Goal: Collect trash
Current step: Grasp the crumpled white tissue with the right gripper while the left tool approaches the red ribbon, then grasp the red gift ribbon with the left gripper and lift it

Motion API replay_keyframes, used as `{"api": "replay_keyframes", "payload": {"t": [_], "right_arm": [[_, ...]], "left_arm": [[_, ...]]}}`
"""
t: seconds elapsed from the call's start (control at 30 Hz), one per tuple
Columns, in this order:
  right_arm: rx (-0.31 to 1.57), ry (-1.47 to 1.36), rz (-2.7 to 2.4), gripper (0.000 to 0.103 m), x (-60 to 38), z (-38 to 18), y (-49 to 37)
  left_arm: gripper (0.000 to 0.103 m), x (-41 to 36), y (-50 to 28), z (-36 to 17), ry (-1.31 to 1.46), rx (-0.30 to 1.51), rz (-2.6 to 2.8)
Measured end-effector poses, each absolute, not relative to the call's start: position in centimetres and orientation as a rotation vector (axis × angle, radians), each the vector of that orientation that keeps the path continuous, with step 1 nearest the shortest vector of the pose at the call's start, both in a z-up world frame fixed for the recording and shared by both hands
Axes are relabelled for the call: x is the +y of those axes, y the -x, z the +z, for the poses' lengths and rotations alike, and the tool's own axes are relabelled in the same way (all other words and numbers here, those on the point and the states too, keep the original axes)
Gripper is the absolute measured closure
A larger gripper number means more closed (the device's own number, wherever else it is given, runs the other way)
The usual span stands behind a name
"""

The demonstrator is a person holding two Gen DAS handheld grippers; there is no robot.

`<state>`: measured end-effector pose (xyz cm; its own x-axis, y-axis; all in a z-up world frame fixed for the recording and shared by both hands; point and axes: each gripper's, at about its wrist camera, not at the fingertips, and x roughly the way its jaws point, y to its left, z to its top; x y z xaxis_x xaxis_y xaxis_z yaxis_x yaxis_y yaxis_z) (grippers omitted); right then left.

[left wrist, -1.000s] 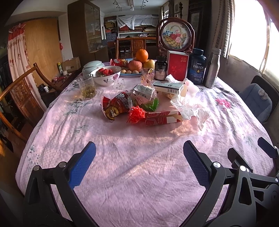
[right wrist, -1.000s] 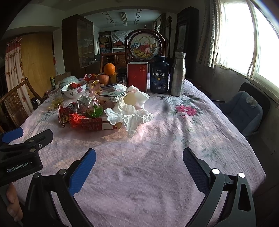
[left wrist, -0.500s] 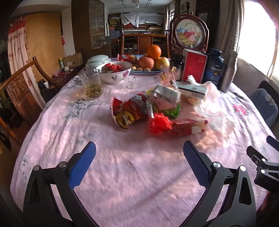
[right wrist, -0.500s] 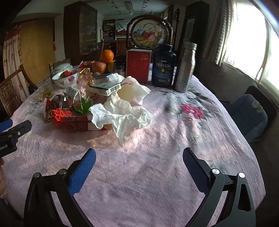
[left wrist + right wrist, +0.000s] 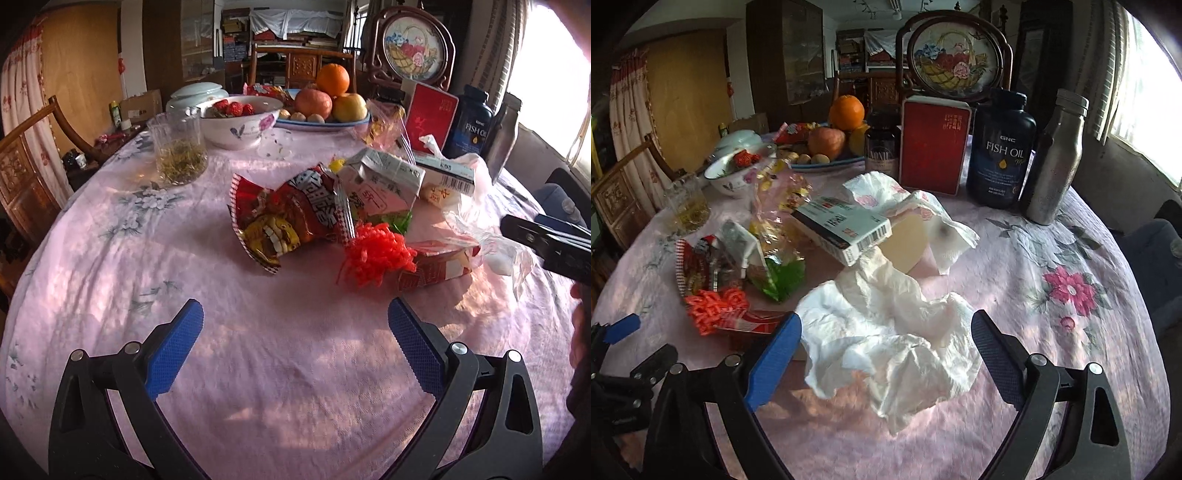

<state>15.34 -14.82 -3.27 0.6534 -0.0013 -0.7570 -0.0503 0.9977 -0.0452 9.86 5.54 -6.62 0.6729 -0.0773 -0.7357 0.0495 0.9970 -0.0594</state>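
Observation:
Trash lies heaped mid-table: a red snack bag (image 5: 291,221), a crushed milk carton (image 5: 380,184), a red ribbon tuft (image 5: 376,254), a flattened red-and-white carton (image 5: 436,266) and a clear plastic bag (image 5: 476,206). My left gripper (image 5: 293,314) is open over bare cloth, just short of the snack bag. A crumpled white tissue (image 5: 886,354) lies between the fingers of my right gripper (image 5: 885,325). Its jaws are closing, and the pads stand apart from the paper. A second tissue (image 5: 923,210) and a barcode box (image 5: 846,225) sit behind it.
At the back stand a fruit plate (image 5: 325,123), a strawberry bowl (image 5: 240,125), a glass (image 5: 179,151), a red box (image 5: 934,147), a fish oil bottle (image 5: 1001,151) and a steel bottle (image 5: 1054,162). A wooden chair (image 5: 26,173) is at the left, a blue seat (image 5: 1156,266) at the right.
Both grippers have moved forward and down toward the trash pile. The tissue, earlier ahead of the right gripper, now lies between its fingers, which have narrowed slightly.

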Motion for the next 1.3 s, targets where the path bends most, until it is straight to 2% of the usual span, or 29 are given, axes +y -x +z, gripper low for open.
{"api": "replay_keyframes", "payload": {"t": [0.1, 0.23, 0.3, 0.33, 0.4, 0.43, 0.47, 0.8, 1.03, 1.13, 1.3], "right_arm": [[0.915, 0.117, -0.019, 0.012, -14.7, -5.1, -17.1], [0.978, 0.062, -0.028, 0.024, -15.8, -6.7, -18.8], [1.013, 0.034, -0.030, 0.048, -16.4, -7.4, -19.1], [1.041, 0.031, -0.018, 0.068, -16.5, -8.0, -19.2], [1.036, 0.047, -0.014, 0.075, -16.5, -8.4, -18.9], [1.029, 0.051, -0.016, 0.089, -16.6, -8.3, -18.6], [1.020, 0.037, -0.021, 0.093, -16.9, -8.0, -18.3], [0.803, -0.174, -0.031, 0.093, -22.4, -2.0, -9.1], [0.816, -0.258, -0.039, 0.093, -26.2, -3.3, -2.9], [0.826, -0.276, -0.033, 0.093, -26.8, -4.1, -1.2], [0.820, -0.275, 0.009, 0.093, -26.6, -4.2, -0.7]], "left_arm": [[0.007, 4.9, -10.1, -7.3, 0.026, 0.855, -0.111], [0.007, 4.7, -10.6, -7.8, 0.042, 0.893, -0.145], [0.006, 4.8, -10.7, -8.0, 0.052, 0.902, -0.145], [0.007, 4.9, -10.8, -8.1, 0.058, 0.907, -0.143], [0.007, 4.9, -10.8, -8.3, 0.066, 0.912, -0.137], [0.006, 4.9, -10.8, -8.3, 0.067, 0.913, -0.135], [0.006, 4.9, -10.8, -8.2, 0.066, 0.911, -0.132], [0.007, 4.5, -9.7, -5.2, 0.028, 0.853, -0.150], [0.007, 2.6, -11.3, -4.5, -0.060, 0.841, -0.210], [0.027, 1.8, -12.6, -5.5, -0.102, 0.907, -0.253], [0.031, 2.8, -14.3, -6.4, -0.002, 0.980, -0.272]]}}
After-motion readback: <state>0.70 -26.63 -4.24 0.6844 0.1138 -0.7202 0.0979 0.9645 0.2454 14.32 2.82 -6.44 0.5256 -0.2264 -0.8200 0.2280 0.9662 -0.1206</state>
